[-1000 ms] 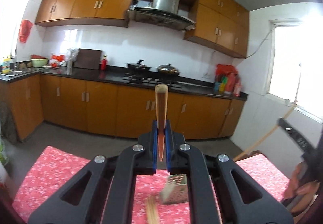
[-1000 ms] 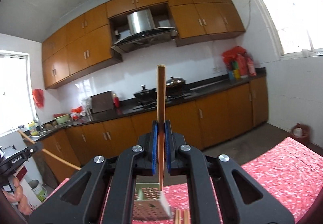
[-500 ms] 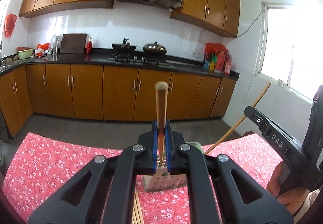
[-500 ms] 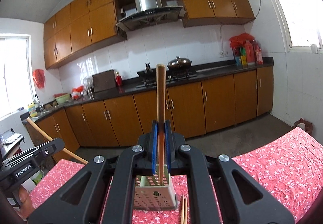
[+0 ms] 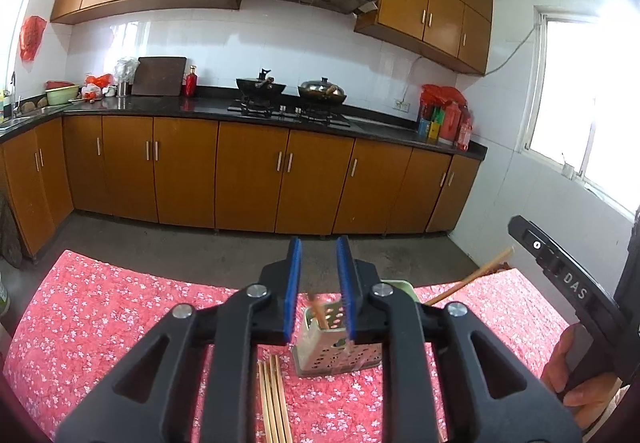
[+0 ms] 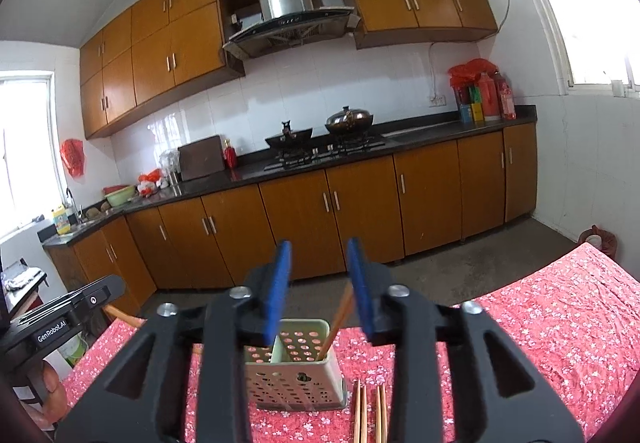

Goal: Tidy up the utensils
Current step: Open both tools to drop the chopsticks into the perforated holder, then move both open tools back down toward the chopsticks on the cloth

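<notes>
Black gripper bodies hide the near half of the red floral tablecloth (image 5: 100,327) and cut off the loose chopsticks (image 5: 274,399) at the bottom edge. Both left gripper (image 5: 319,291) and right gripper (image 6: 320,289) are opening over the perforated utensil basket (image 6: 296,379) at lower centre. Each has a blurred chopstick (image 6: 338,323) between its pads, tip down in the basket; whether any pad touches one is unclear.

In the left wrist view, the white letters "DAS" stand on the black handle of the right claw (image 5: 568,285), which a hand (image 5: 576,375) grips at the right edge. In the right wrist view, "GenRobot.AI" is printed in white on the black body of the left claw (image 6: 56,331) at the lower left. The labels on the bottles (image 6: 490,95) on the kitchen desk are too small to read.
</notes>
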Action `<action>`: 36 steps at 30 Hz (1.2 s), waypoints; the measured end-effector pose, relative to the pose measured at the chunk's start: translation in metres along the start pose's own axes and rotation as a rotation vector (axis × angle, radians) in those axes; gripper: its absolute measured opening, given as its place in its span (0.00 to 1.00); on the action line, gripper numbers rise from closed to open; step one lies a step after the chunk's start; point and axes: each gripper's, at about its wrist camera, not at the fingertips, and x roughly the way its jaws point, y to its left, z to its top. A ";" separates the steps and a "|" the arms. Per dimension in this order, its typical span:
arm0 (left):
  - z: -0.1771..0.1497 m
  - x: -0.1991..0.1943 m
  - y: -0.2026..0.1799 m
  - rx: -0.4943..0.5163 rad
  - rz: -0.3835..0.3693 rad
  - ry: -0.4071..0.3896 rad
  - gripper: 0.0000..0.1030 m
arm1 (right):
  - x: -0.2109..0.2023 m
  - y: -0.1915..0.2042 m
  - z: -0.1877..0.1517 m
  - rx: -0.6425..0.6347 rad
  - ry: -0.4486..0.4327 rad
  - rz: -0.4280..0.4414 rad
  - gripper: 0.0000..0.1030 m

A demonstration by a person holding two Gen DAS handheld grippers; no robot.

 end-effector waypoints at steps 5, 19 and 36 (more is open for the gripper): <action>0.001 -0.029 0.011 -0.022 0.026 -0.052 0.28 | -0.023 -0.016 -0.002 0.013 -0.017 -0.027 0.33; -0.116 -0.030 0.079 -0.077 0.174 0.244 0.31 | 0.000 -0.091 -0.163 0.104 0.559 -0.078 0.20; -0.179 -0.015 0.076 -0.092 0.140 0.404 0.31 | 0.011 -0.061 -0.204 -0.002 0.662 -0.051 0.18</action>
